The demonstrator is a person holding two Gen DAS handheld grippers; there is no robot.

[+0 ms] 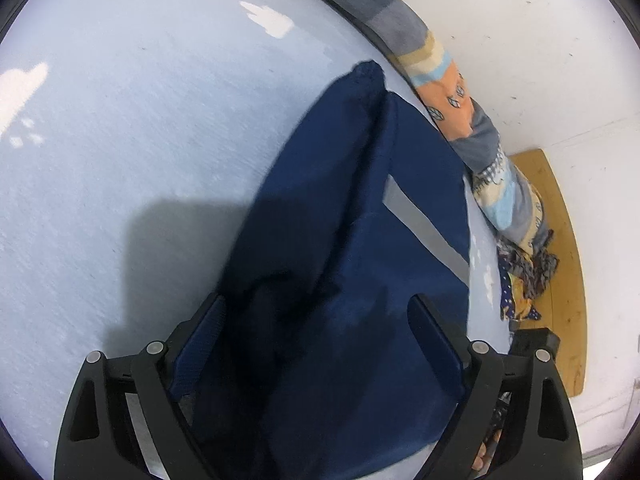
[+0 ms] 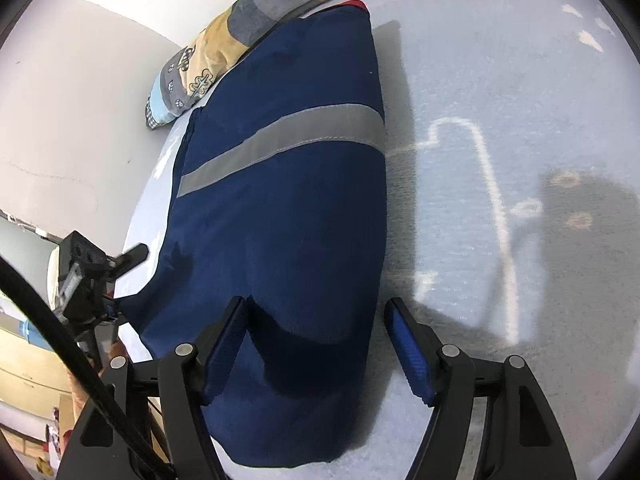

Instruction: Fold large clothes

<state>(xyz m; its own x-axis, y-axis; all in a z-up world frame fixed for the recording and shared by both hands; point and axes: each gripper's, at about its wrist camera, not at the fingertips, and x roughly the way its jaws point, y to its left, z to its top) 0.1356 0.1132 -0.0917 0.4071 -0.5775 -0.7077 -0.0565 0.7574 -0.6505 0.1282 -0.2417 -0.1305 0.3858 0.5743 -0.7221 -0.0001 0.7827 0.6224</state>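
A navy blue garment point(image 1: 340, 216) with a grey reflective stripe lies folded on the light blue bed sheet point(image 1: 120, 140). It also shows in the right wrist view point(image 2: 280, 208), with the stripe across its middle. My left gripper point(image 1: 316, 312) is open, its fingers straddling the near end of the garment. My right gripper point(image 2: 316, 312) is open over the garment's near right edge, the left finger point(image 2: 224, 336) on the cloth and the right finger point(image 2: 408, 344) over the sheet. The left gripper point(image 2: 132, 256) shows at the garment's far side in the right wrist view.
A rolled patchwork quilt point(image 1: 452, 92) lies along the bed's edge by the white wall point(image 1: 540, 40); it also shows in the right wrist view point(image 2: 240, 28). A wooden board point(image 1: 560, 240) sits beside the bed with crumpled patterned cloth point(image 1: 524, 272) on it. The sheet point(image 2: 500, 120) spreads wide to the right.
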